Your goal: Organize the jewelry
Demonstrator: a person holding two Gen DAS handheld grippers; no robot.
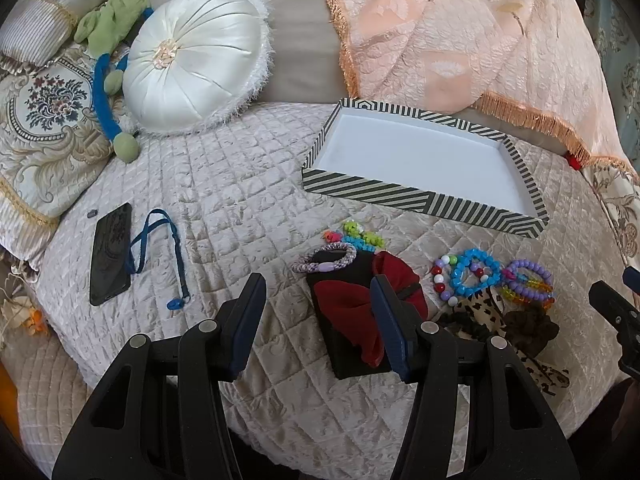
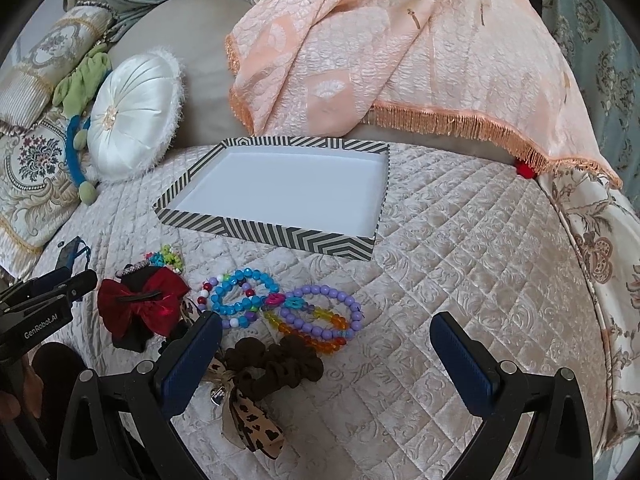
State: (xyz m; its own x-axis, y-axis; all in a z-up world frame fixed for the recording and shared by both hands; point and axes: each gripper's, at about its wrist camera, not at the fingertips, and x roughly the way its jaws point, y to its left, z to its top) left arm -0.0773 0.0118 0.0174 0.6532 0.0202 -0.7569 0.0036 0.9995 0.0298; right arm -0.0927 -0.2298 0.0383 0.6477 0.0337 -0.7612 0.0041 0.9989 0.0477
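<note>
Left view only: black phone (image 1: pixel 111 254) w/ blue lanyard (image 1: pixel 160 256) on the quilt; black block (image 1: pixel 344 312) under the red bow.
Right view only: brown scrunchie (image 2: pixel 276 360) seen whole, leopard-print ribbon (image 2: pixel 256 424) w/ small metal tag, person's fingers at far left edge.
Both views: striped box (image 1: pixel 420 196) (image 2: pixel 264 236), shallow, white inside, nothing in it, lying on the bed behind the jewelry.
Jewelry spot: loose pile on quilted bedspread (image 1: pixel 224 184) (image 2: pixel 460 264), just in front of the box, none in it yet.
Beads: blue faceted bracelet (image 2: pixel 240 294) overlapping purple round-bead bracelet (image 2: pixel 328 312); orange/yellow clear beads touching those.
Red bow (image 1: pixel 356 312) (image 2: pixel 140 304): shiny fabric, black band across.
Braided lilac bracelet (image 1: pixel 324 262): on the block's far end.
Backdrop: round white satin pillow (image 1: pixel 192 60), pleated, fringed rim; peach fringed throw (image 2: pixel 400 60).
Left hand-held gripper (image 1: pixel 316 328): released, fingers apart, holding nothing, above quilt & bow.
Right hand-held gripper (image 2: pixel 326 356): released, wide, holding nothing, hovering by scrunchie.
</note>
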